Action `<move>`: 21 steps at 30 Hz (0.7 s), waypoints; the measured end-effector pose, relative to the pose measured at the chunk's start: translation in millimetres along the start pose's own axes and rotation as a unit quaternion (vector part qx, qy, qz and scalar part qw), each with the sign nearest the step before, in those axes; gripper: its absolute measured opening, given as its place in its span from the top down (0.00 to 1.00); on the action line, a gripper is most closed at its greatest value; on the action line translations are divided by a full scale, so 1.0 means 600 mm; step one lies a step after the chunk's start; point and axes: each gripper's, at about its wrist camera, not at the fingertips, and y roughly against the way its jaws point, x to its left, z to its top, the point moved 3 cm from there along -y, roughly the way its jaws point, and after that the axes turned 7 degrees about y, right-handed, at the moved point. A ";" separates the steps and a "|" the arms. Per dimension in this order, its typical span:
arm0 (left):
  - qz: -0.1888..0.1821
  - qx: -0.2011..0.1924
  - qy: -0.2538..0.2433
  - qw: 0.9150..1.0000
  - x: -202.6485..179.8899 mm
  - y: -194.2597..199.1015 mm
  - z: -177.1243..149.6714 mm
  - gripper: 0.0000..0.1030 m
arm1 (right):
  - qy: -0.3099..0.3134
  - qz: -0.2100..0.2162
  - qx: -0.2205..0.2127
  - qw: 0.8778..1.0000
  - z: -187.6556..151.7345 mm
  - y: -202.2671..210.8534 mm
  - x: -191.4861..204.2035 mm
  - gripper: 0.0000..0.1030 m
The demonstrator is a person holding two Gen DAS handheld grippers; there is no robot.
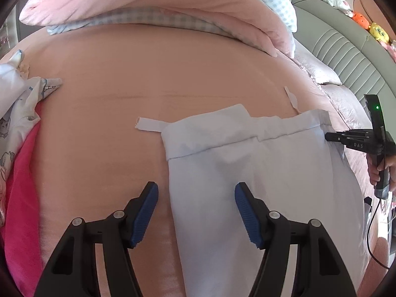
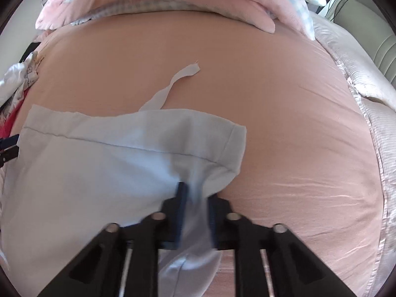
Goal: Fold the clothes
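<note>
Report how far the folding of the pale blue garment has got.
Done: the pale blue garment lies spread flat on the pink bedsheet.
In hand: the right gripper is shut on its edge; the left gripper is open over the opposite edge.
Left: no finished fold shows; more clothes wait.

So the whole setup is a bed with a smooth peach-pink sheet [image 1: 118, 79], daylight coming in pretty bright. A puffy pink quilt with a blue checked lining [image 1: 153, 5] is bunched up along the far side. Off to the right there's a grey-green padded headboard with ribbed stitching [image 1: 346, 57], with a few orange and yellow plush toys [image 1: 368, 24] sitting behind it.
</note>
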 end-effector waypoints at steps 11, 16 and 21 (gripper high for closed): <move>-0.017 -0.022 0.051 0.998 0.029 0.006 0.007 0.40 | -0.045 0.003 -0.037 0.998 0.005 0.047 -0.029 0.86; -0.010 -0.016 0.025 1.000 0.017 0.008 0.002 0.40 | -0.054 -0.007 -0.045 0.997 0.049 0.016 -0.050 0.53; -0.005 -0.023 0.016 1.000 0.009 0.004 0.012 0.40 | -0.046 -0.027 -0.017 0.998 0.065 -0.038 -0.060 0.46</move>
